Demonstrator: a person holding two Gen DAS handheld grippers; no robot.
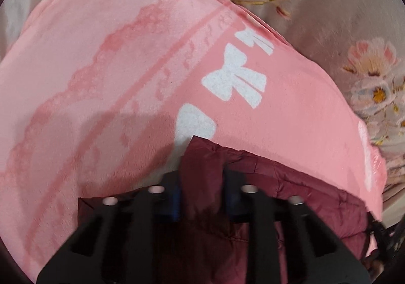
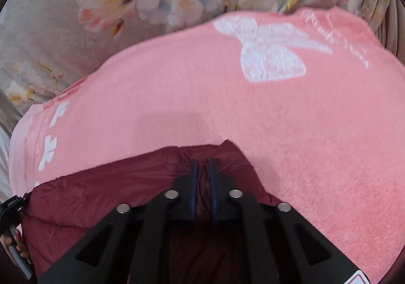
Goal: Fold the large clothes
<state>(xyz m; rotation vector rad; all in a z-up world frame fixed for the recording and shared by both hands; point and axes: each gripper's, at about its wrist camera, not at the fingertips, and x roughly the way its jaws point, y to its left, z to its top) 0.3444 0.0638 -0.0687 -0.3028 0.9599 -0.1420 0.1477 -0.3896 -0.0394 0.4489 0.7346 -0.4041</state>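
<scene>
The floral bedsheet (image 1: 329, 18), grey with pale pink and white blossoms, fills the upper right of my left wrist view and the upper left of my right wrist view (image 2: 63, 31).

Over it lies a pink fleece blanket (image 1: 101, 69), covering most of the left wrist frame and the centre and right of the right wrist frame (image 2: 278, 119). It carries white bow prints (image 1: 235, 76), a darker lace-pattern band (image 1: 121, 38), and one large white bow (image 2: 268, 51) in the upper right of the right wrist view, with faint white script beside it, too blurred to read.

The maroon puffer jacket (image 1: 291, 198), quilted and shiny, sits on the blanket in the lower part of both frames (image 2: 101, 190).

My left gripper (image 1: 202, 182) is clamped on a raised corner of the jacket; the fabric stands up between the fingers at lower centre of the frame. My right gripper (image 2: 203, 170) has its blue pads (image 2: 193, 182) drawn close together, pinching a gathered fold of the jacket at its upper edge.

At the lower left edge of the right wrist view, part of the other gripper's handle and my hand (image 2: 17, 246) show, touching the jacket's far end.
</scene>
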